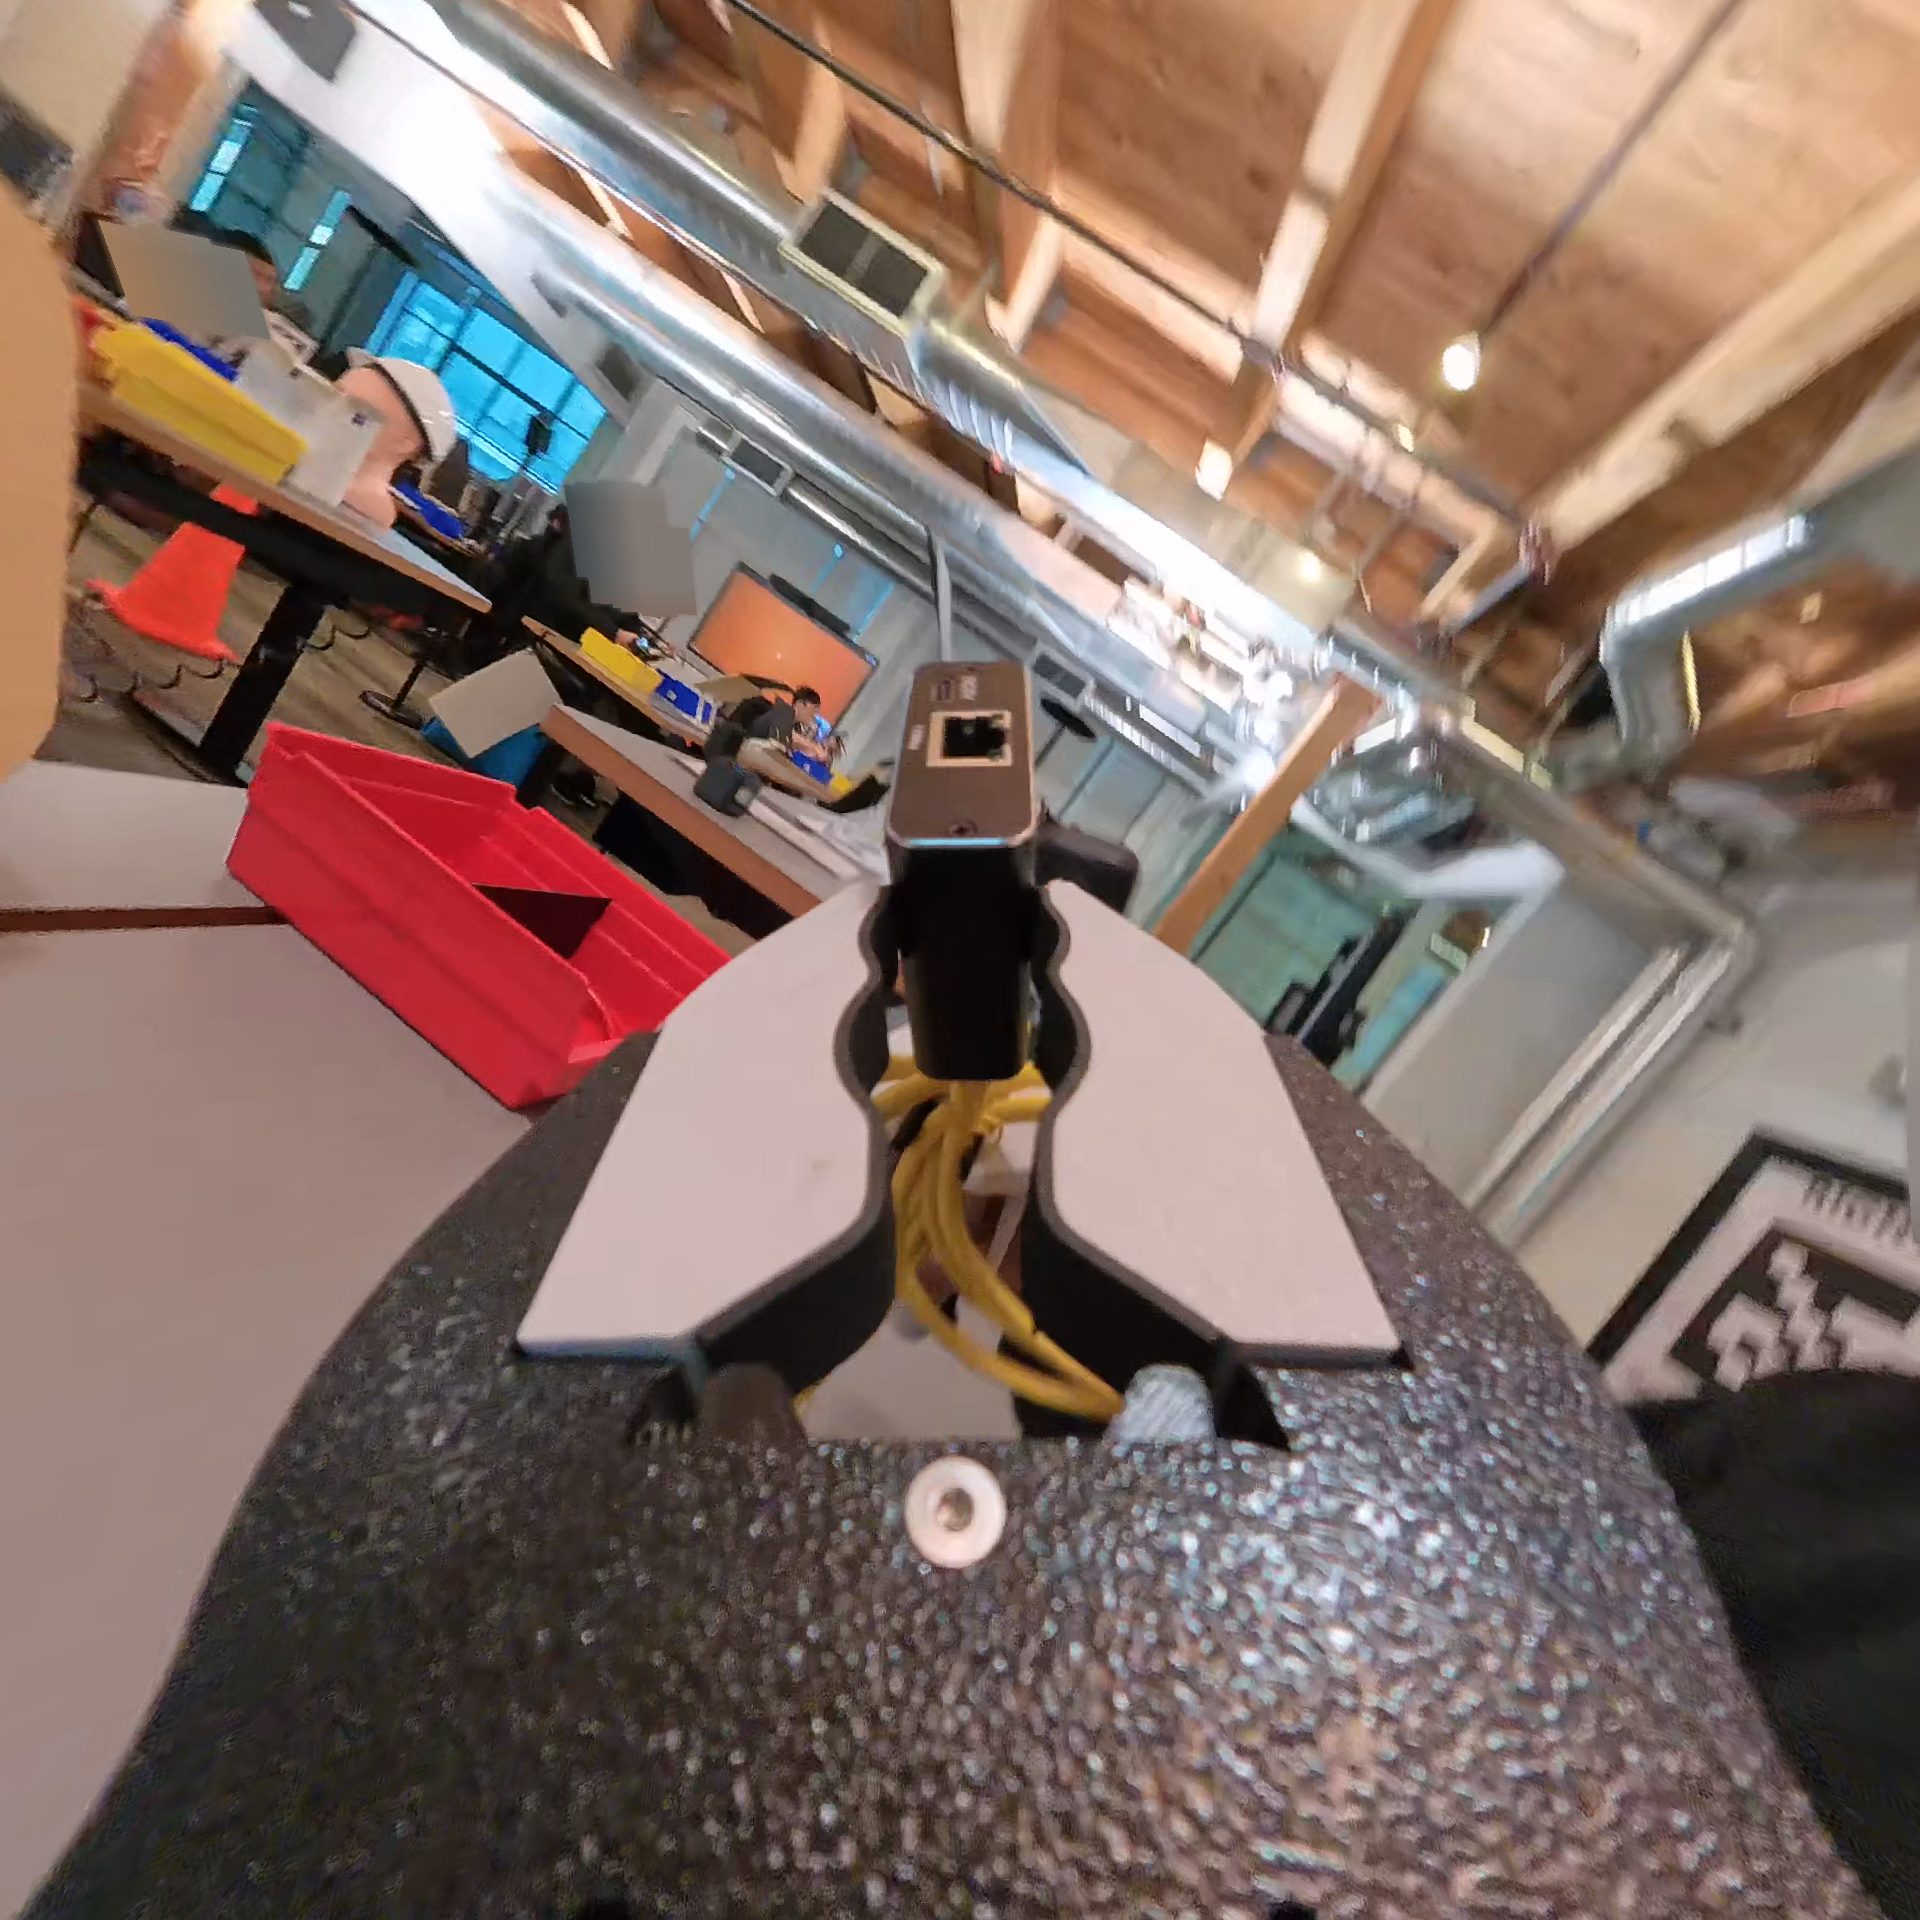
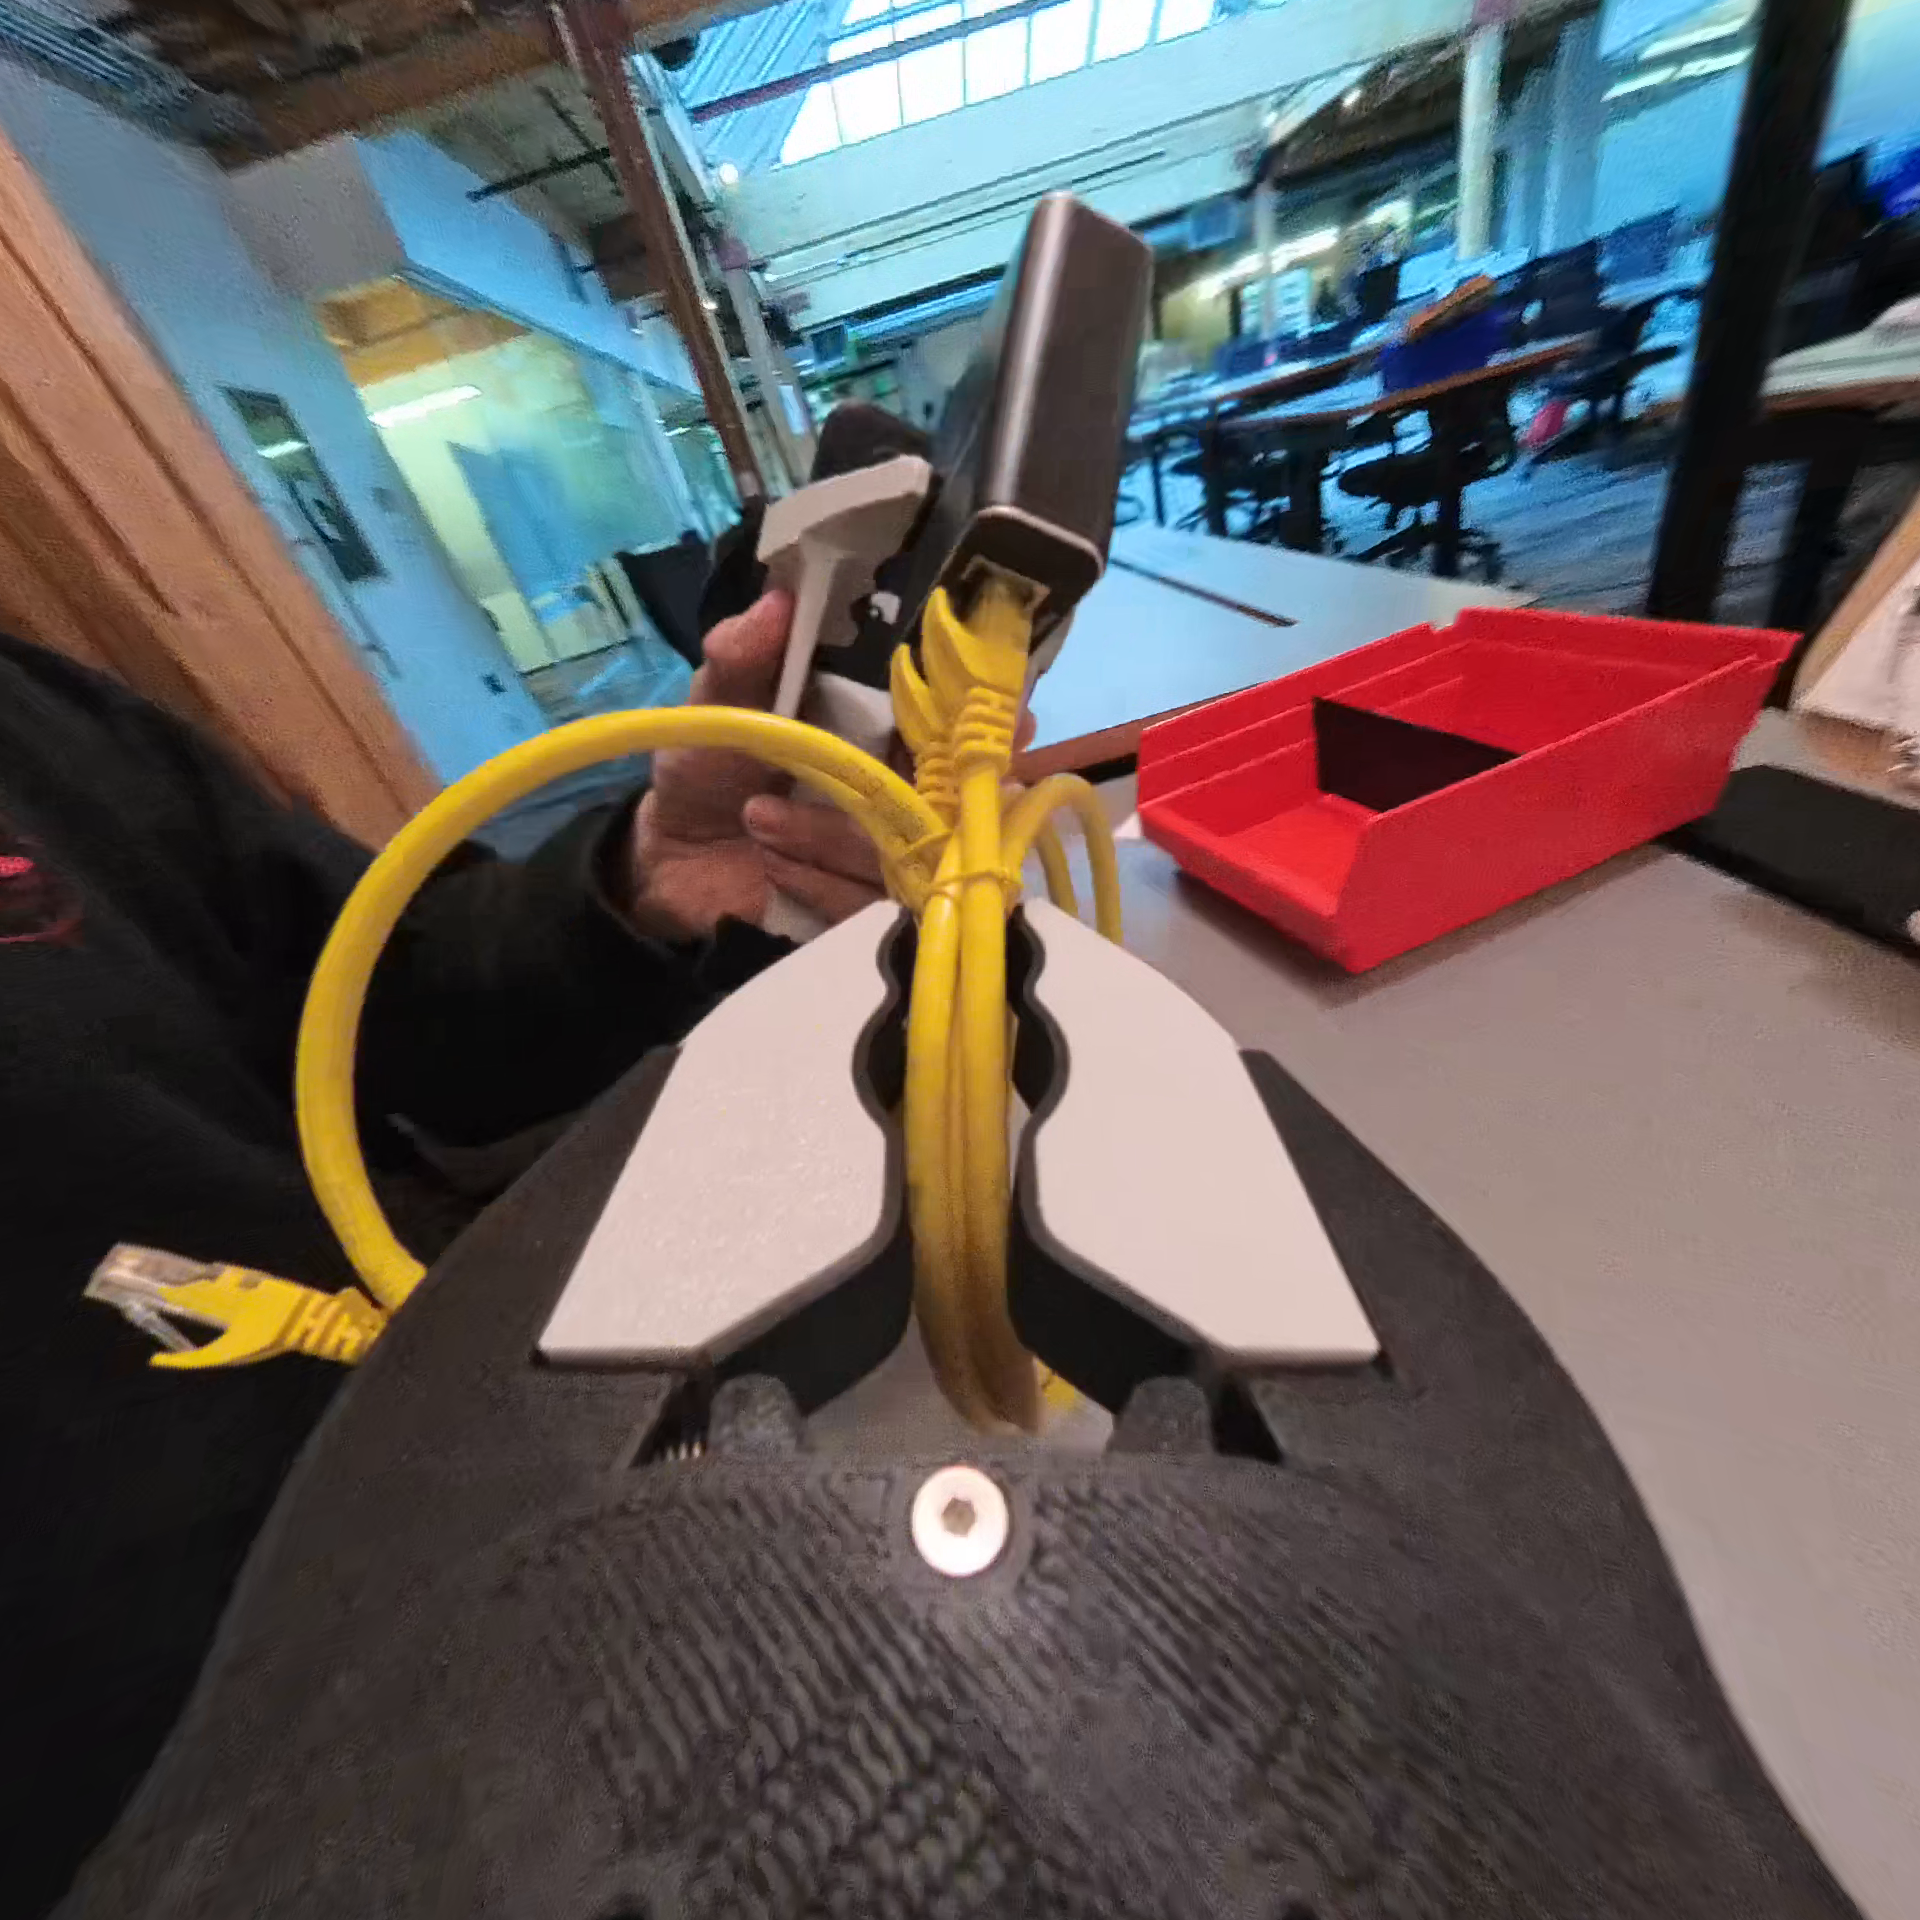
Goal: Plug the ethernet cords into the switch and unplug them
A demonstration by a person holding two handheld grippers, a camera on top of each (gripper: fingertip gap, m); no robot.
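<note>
Left gripper (image 1: 961,935): clenched on the black switch (image 1: 961,831), which stands up between its fingertips, lifted off the table. One open port faces the left wrist camera on the upper side face; markings beside it are too small to read.

Right gripper (image 2: 961,935): clamped on the bundled yellow ethernet cords (image 2: 961,1091), which run lengthwise through the gap between its fingers. A thin tie binds the bundle just past the fingertips.

Connection: in the right wrist view one yellow plug (image 2: 992,613) sits in the port at the switch's lower end; a second plug lies against it just to the left, and whether it is seated cannot be told. A loose plug (image 2: 208,1314) with a clear tip hangs at the end of a wide loop, well to the left and clear of the switch.

Clearance: open air surrounds the switch on all sides. The person's hand (image 2: 717,800) on the left gripper's handle sits just behind the cord bundle.

Surface: grey table (image 2: 1558,1143), matte. A red bin (image 2: 1403,831) with a black divider rests on it, well apart from both grippers, near the far edge.

Room: workshop hall with timber ceiling, metal ducting, further tables, yellow and blue bins, an orange cone (image 1: 177,582).

Writing: none legible.
</note>
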